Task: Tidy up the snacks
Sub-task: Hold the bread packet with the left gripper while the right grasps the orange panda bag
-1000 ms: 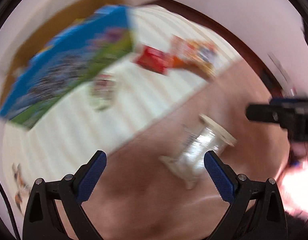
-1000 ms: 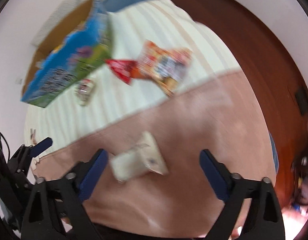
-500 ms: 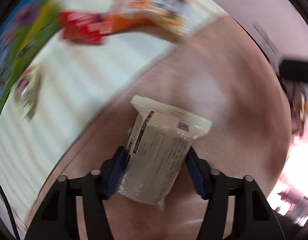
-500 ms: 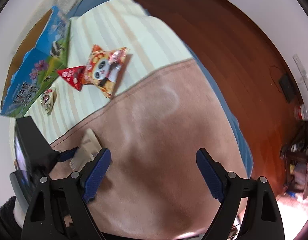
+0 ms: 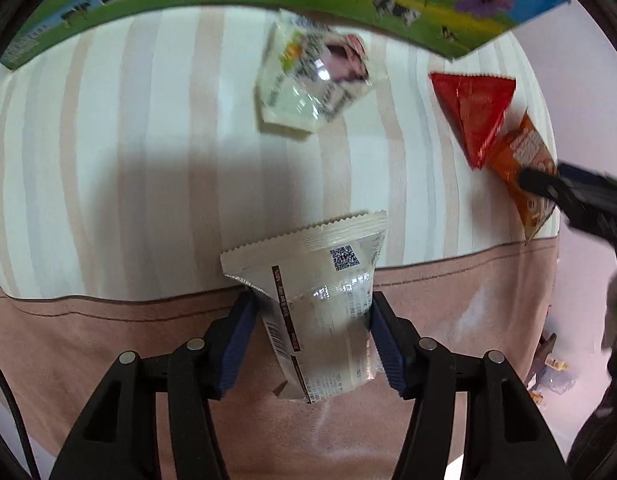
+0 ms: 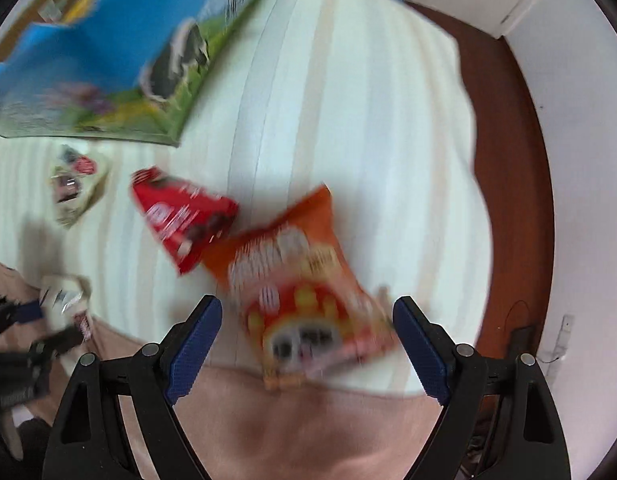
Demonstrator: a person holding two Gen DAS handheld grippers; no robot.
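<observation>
Clamping white packet [image 5: 324,312] in left gripper [image 5: 310,338], right gripper [image 6: 306,346] spread wide around orange bag [image 6: 296,292], red pack [image 6: 180,216] touching it, box [image 6: 108,60] toward bed's [image 6: 368,120] far edge.

The left gripper [image 5: 310,334] has its blue-padded fingers [image 5: 238,340] pressed against both sides of a clear snack packet [image 5: 320,308], gripping it. The right gripper [image 6: 306,344] is spread wide, its fingers [image 6: 194,338] apart on either side of an orange bag [image 6: 300,292], touching nothing.
</observation>
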